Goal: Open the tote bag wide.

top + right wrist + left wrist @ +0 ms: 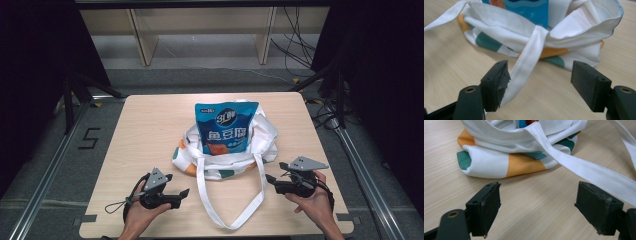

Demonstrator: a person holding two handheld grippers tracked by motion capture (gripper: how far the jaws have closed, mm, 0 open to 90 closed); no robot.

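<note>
On table (150, 125): one tote bag (225, 160) | one snack pouch (226, 127) | two grippers, jaws apart

High view: fixed above the person's side, facing forward and down, far enough to take in the whole table (150, 125) and floor beyond. Left gripper view: low over the tabletop, close to the crumpled tote bag (499, 162), looking along its own jaws. Right gripper view: equally low and close, facing the bag's other side. Shared ground — the bag, its white strap (526, 62) and the blue pouch (227, 127) inside it.
</note>
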